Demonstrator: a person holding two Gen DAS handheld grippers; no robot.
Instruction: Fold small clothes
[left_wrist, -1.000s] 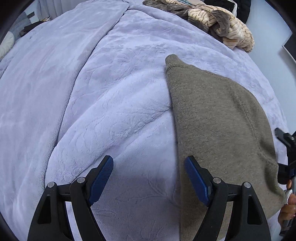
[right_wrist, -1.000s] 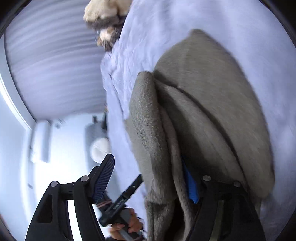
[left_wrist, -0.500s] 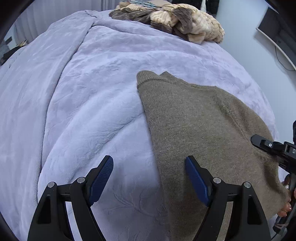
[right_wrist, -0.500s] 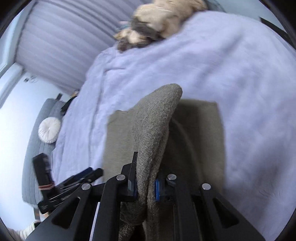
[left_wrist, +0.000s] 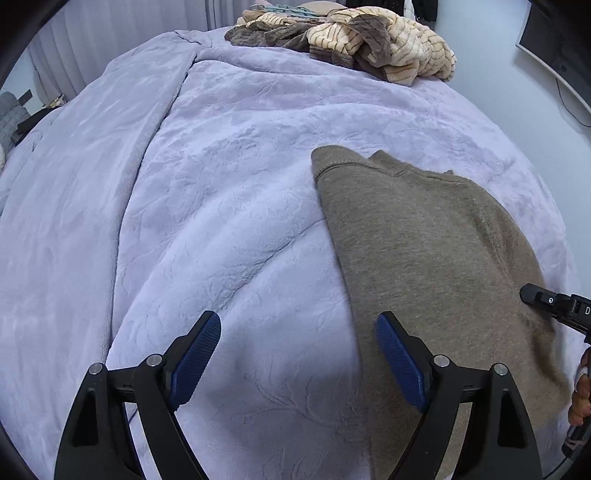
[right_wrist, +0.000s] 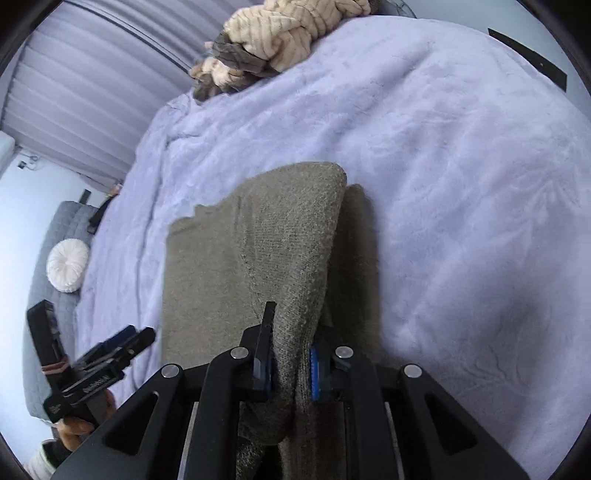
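A brown-grey knitted garment (left_wrist: 424, 251) lies on the lilac bedspread (left_wrist: 221, 184), at the right of the left wrist view. My left gripper (left_wrist: 295, 354) is open and empty just above the bedspread, its right finger over the garment's left edge. My right gripper (right_wrist: 291, 365) is shut on a fold of the same garment (right_wrist: 288, 236) and holds that fold raised over the flat part. The right gripper's tip also shows at the right edge of the left wrist view (left_wrist: 554, 302).
A heap of beige and brown striped clothes (left_wrist: 351, 40) lies at the far end of the bed. A grey sofa with a white round cushion (right_wrist: 68, 264) stands to the left. A dark screen (left_wrist: 557, 48) hangs on the right wall.
My right gripper closed on the garment's fold and swung round over the bed. My left gripper stayed open and turned, so the garment now sits further right.
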